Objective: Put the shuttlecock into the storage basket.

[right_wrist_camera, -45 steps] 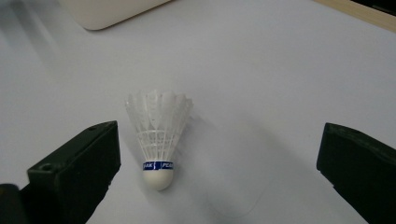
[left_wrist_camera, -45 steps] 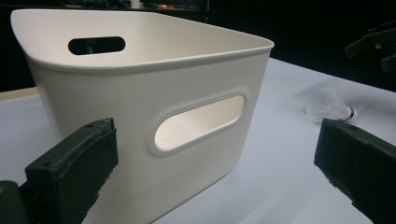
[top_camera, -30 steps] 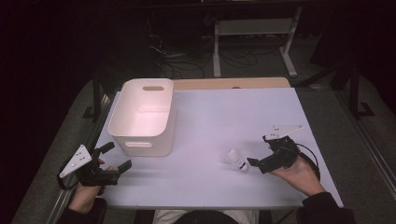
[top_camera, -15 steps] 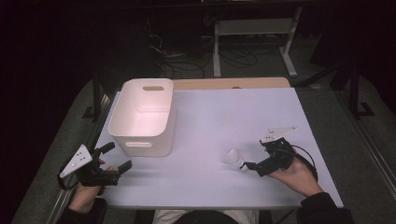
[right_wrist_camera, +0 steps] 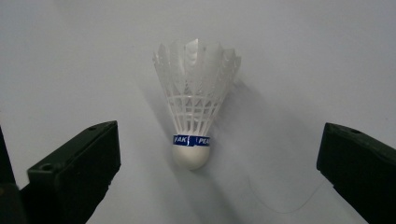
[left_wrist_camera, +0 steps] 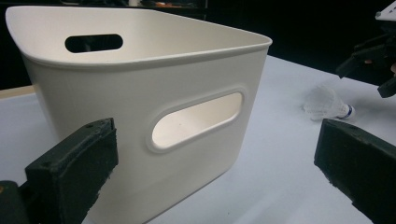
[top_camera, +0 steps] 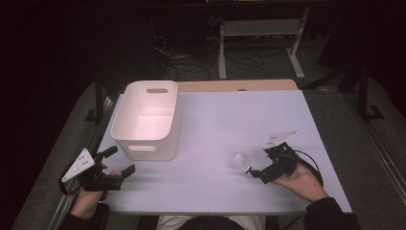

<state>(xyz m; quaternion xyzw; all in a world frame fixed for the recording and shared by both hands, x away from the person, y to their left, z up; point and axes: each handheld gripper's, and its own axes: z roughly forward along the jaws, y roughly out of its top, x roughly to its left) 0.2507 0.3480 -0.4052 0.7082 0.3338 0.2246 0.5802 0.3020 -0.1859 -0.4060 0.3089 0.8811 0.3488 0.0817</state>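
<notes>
Shuttlecock (right_wrist_camera: pixel 195 105) is lying between the spread jaws of the right gripper (top_camera: pixel 257 171), untouched; bare tabletop (top_camera: pixel 230 120) is surrounding it.

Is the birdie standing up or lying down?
Lying down. The birdie rests on its side on the table, cork end toward the open right gripper.
</notes>
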